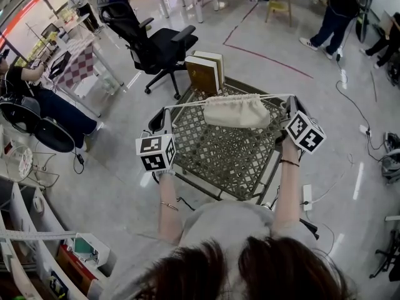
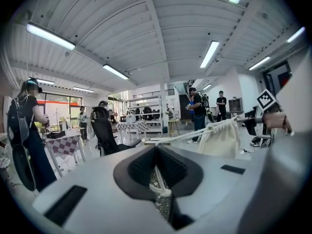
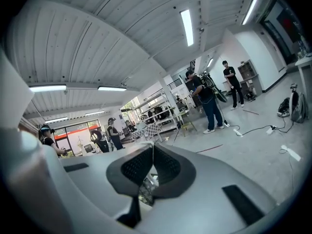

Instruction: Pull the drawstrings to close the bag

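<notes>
A cream drawstring bag (image 1: 237,112) hangs above the lattice-patterned table (image 1: 219,164), its mouth gathered tight. White drawstrings (image 1: 186,103) run taut from it to both sides. My left gripper (image 1: 167,111) is shut on the left string end. My right gripper (image 1: 292,100) is shut on the right end. In the left gripper view the jaws (image 2: 156,150) pinch the string, which leads off to the bag (image 2: 222,138). The jaws in the right gripper view (image 3: 152,147) are pressed together with a thin string (image 3: 147,139) leaving them.
Two books (image 1: 204,72) stand at the table's far edge. A black office chair (image 1: 156,45) is behind them. People stand and sit around the room, one at the upper right (image 1: 337,11). Cables (image 1: 350,105) lie on the floor at the right.
</notes>
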`<move>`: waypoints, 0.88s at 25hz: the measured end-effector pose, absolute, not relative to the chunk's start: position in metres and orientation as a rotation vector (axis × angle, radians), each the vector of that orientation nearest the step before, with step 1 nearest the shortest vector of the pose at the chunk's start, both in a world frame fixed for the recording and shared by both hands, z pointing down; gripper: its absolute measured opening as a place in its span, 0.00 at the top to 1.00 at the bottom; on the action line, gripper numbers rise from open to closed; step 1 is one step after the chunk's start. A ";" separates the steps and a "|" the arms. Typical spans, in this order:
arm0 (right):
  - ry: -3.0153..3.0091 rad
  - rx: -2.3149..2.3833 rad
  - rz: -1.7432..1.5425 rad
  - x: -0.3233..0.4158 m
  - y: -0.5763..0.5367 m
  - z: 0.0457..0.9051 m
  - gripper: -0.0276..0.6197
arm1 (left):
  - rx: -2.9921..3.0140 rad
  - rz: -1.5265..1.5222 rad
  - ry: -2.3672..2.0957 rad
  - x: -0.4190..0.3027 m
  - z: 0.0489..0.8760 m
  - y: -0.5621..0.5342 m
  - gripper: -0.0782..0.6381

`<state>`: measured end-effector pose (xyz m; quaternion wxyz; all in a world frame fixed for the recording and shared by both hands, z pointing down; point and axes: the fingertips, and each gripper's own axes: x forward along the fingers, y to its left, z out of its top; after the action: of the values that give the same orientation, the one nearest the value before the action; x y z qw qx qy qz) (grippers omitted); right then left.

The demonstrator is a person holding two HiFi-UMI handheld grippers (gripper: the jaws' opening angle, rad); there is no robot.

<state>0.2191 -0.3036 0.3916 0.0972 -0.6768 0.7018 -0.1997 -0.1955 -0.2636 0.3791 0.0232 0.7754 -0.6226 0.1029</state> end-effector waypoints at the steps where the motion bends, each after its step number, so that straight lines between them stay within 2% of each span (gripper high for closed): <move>1: 2.069 -2.005 -0.598 0.220 -0.303 0.392 0.92 | 2.402 0.318 -1.927 -0.196 0.379 -0.264 0.85; 22: 1.927 -1.980 -0.639 0.239 -0.297 0.391 0.92 | 2.446 0.302 -1.920 -0.194 0.372 -0.259 0.85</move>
<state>0.2394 -0.2969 0.3910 0.1524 -0.6900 0.6717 -0.2226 -0.1940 -0.2594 0.3719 0.0084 0.7829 -0.6146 0.0966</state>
